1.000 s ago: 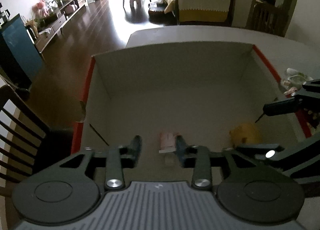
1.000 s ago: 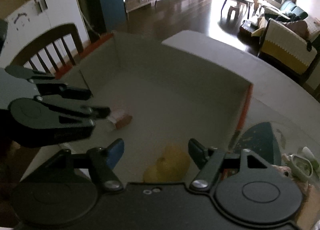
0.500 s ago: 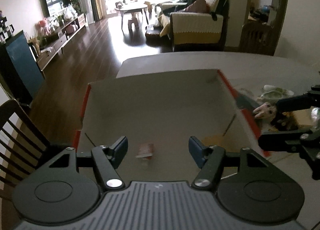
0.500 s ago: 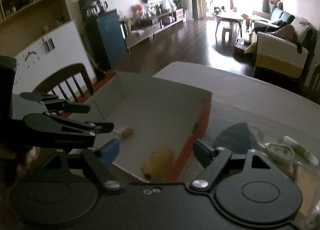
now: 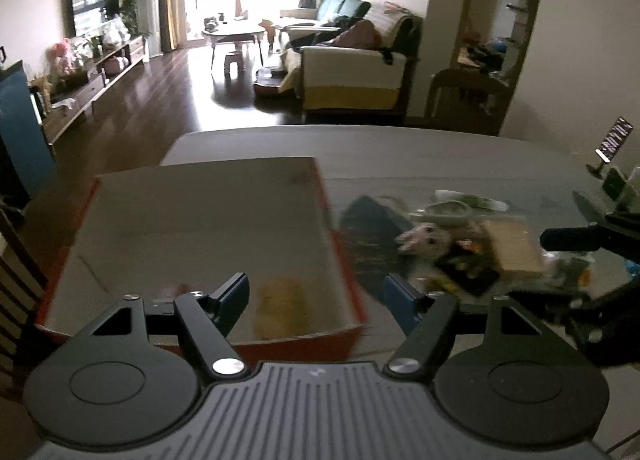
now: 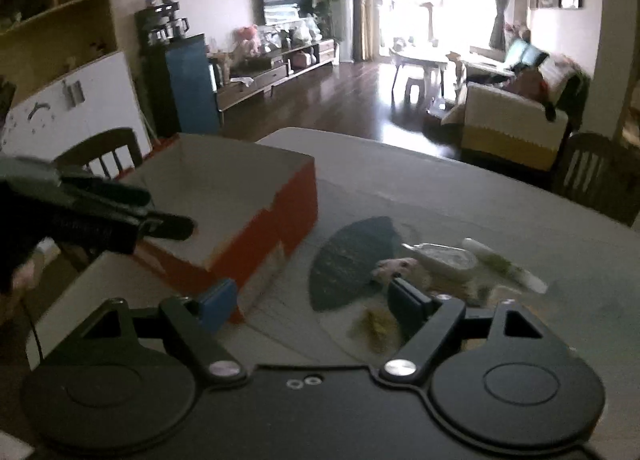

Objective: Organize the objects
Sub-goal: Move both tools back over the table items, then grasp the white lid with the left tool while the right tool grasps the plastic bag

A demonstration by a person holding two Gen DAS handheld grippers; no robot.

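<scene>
Both tools had lifted clear of the red box (image 5: pixel 344 260); left tool (image 5: pixel 316 296) and right tool (image 6: pixel 308 300) gaped apart, empty.

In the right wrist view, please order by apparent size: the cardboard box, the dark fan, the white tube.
1. cardboard box
2. dark fan
3. white tube
The box lies no nearer than the fan, so the order seems reliable.

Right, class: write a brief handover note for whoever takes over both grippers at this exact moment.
Left gripper: open, empty, above the near edge of the red cardboard box.
Right gripper: open, empty, facing the pile beside the box.
Done: a yellow item lies in the box.
Left: dark fan, pink plush toy, white tube and blurred small items remain on the table.
</scene>
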